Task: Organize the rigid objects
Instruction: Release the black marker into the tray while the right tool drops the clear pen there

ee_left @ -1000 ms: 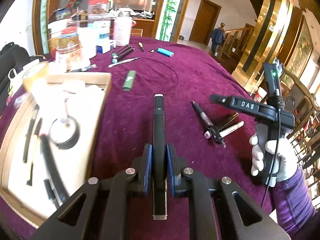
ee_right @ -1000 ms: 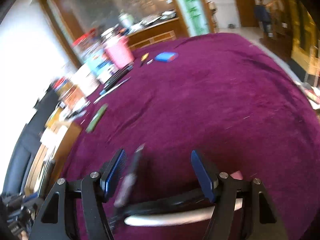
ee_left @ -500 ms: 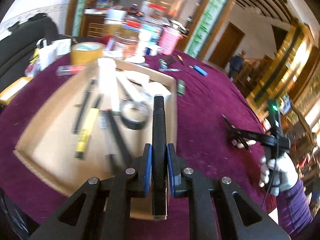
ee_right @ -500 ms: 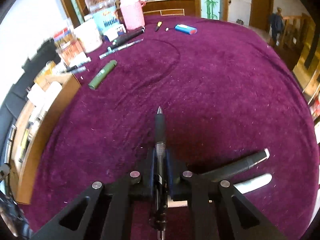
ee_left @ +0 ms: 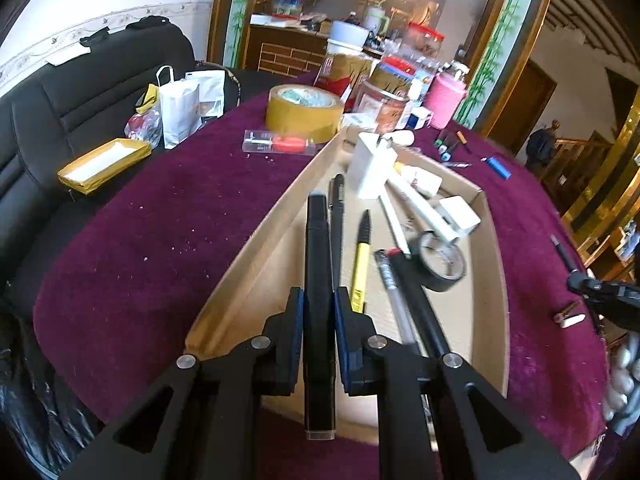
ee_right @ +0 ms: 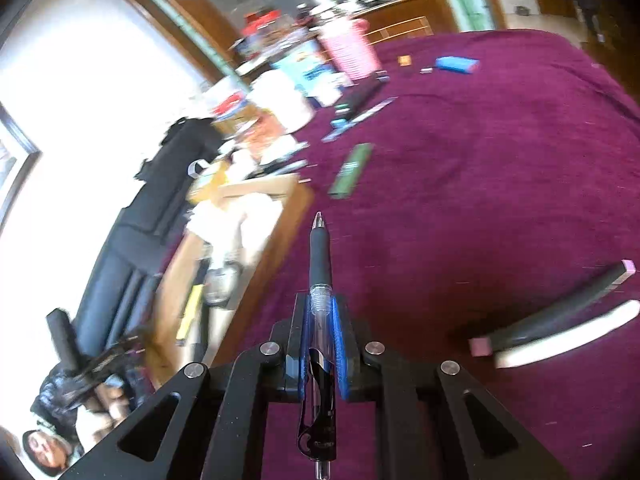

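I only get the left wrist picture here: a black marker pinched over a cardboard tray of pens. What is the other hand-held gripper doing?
Observer: The right hand-held gripper is shut on a clear-barrelled pen with a black grip, its tip pointing away from the camera.
Operator: Is it over the tray too?
Observer: No, it is over the purple tablecloth; the cardboard tray lies off to its left.
Operator: Anything left on the cloth nearby?
Observer: Yes, a dark marker with pink ends and a white stick lie side by side to its right, and a green marker lies farther ahead.
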### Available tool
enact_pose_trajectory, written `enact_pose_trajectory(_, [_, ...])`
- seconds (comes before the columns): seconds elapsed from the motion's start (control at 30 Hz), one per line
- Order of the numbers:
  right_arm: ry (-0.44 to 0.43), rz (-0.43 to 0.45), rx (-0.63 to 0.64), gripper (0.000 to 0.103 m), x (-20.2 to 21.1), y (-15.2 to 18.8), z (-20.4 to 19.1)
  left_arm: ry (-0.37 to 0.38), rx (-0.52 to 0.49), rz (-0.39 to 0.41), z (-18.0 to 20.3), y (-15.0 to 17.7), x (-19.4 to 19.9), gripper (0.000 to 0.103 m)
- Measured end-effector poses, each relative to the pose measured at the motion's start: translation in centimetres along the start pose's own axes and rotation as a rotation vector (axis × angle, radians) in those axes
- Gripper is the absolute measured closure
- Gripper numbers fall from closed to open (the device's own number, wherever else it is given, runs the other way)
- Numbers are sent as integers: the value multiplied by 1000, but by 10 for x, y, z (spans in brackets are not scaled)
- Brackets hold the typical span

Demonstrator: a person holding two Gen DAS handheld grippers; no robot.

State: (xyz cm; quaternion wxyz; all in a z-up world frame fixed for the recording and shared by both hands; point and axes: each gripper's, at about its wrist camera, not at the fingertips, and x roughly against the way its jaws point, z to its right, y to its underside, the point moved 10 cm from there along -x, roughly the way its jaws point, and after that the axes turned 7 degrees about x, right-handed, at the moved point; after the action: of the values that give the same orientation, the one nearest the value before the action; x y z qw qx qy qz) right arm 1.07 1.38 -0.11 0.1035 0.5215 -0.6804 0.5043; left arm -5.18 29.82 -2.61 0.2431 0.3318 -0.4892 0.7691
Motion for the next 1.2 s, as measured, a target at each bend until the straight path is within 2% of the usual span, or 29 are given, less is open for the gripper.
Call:
enact_pose_trajectory(0.3, [-70,-109,93,91,-55,16,-82,-46,-19,-77,-1,2,-33,87])
enact_pose_trajectory(0.37, [-81,-134,110,90,-65,22,-93,-32,-7,-66,-2,3,-28,82])
enact_pose_trajectory(0.43, [-96,-163,116,90,-77,26,-104,-19,3,-42,-3,1,-20,67])
enact_pose_trajectory(0.53, [-115,-204,121,90,-97,33,-122,11,24,5,-6,-3,-1,60])
enact_pose_trajectory(0.63, [-129,-232,111,90,-112,38,-133,27,41,62,-11,-8,22,50])
enact_pose_trajectory(0.8, [-114,-263,107,90,-137,44,-149,34,74,111,-25,-11,43,46])
enact_pose_trajectory(1.1, [-36,-284,121,89,-157,55,-151,44,127,88,-45,-3,41,43])
enact_pose_trajectory(1.2, [-31,-280,128,82,-155,54,-151,43,150,88,-49,-2,43,37])
